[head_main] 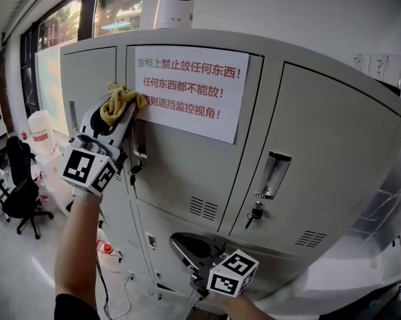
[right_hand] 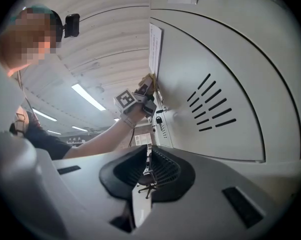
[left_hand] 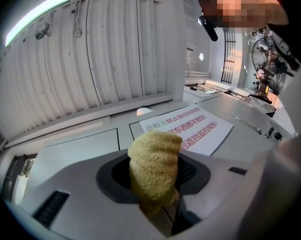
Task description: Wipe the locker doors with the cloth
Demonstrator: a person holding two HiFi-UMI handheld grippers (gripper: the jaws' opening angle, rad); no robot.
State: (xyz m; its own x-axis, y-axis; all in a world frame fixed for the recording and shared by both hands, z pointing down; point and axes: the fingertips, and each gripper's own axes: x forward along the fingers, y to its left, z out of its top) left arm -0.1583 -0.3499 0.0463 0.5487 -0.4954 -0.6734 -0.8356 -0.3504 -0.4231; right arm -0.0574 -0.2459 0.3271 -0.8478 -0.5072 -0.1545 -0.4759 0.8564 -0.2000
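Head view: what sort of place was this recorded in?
Likely an office or workplace: a bank of grey metal lockers with keyed doors, a printed notice taped on one, and a black office chair at left.

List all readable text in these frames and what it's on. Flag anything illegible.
"货柜上禁止放任何东西!": top line of the paper sign on the locker door.
"任何东西都不能放!": its middle line.
"否则遮挡监控视角!": its bottom line; the first character is partly hidden at the cloth.
Background paper in the right gripper view: too small to read.
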